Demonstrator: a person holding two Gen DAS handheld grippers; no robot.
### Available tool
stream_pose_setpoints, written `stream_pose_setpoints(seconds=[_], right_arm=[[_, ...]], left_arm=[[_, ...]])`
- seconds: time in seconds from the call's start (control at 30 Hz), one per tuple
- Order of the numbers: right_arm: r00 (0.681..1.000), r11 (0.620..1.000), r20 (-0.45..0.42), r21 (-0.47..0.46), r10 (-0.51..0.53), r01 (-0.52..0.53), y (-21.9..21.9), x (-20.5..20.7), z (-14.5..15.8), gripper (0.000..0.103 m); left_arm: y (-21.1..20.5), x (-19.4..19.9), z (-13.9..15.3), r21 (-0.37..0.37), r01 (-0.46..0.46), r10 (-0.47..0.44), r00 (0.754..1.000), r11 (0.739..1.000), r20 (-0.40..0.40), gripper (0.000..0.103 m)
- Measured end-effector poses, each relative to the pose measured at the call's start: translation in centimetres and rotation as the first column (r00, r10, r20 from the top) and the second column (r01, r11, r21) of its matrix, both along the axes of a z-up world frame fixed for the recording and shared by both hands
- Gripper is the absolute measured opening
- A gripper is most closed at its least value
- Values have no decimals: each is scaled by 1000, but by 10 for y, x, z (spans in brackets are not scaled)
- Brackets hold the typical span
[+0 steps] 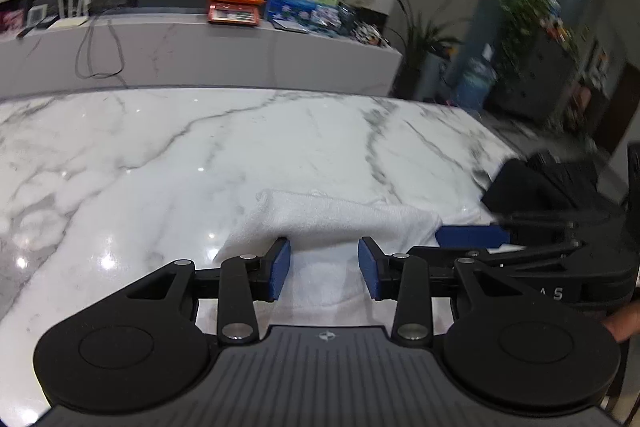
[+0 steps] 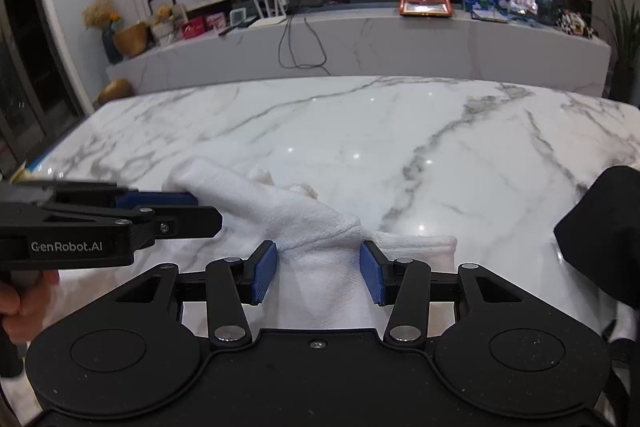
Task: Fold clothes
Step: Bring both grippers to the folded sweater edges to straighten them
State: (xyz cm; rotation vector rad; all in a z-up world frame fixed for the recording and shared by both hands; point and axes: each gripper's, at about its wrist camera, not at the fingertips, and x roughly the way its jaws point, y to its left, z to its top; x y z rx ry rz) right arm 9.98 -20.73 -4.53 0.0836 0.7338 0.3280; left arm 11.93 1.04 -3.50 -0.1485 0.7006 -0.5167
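Observation:
A white towel lies partly folded on the marble table. My left gripper is open, its blue pads either side of the towel's near edge. In the right wrist view the towel forms a thick rolled fold running from left to centre. My right gripper is open, with the bunched towel edge between its pads. The left gripper also shows at the left of the right wrist view, touching the fold's left end. The right gripper shows at the right of the left wrist view.
A black garment lies on the table's right side, also in the right wrist view. A marble counter with boxes, a cable and an orange tray stands behind the table. Plants stand at the far right.

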Motion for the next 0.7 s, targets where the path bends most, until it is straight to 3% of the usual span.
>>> stream_pose_setpoints(seconds=[0.17, 0.3, 0.5, 0.63, 0.7], right_arm=[[999, 998, -17, 44, -47, 47, -3, 11, -6, 45], [999, 998, -34, 53, -41, 43, -5, 14, -12, 46], [999, 999, -28, 32, -27, 28, -3, 13, -5, 46], [998, 1000, 60, 19, -2, 1, -6, 1, 14, 48], [996, 1000, 88, -2, -7, 7, -7, -3, 20, 54]], left_arm=[[12, 15, -9, 19, -102, 103, 992, 995, -73, 40], [26, 22, -14, -42, -119, 113, 986, 992, -121, 39], [24, 13, 0, 31, -124, 127, 988, 992, -92, 40], [29, -1, 17, 116, -156, 162, 986, 981, -49, 48], [29, -7, 21, 161, -167, 173, 985, 973, -26, 52]])
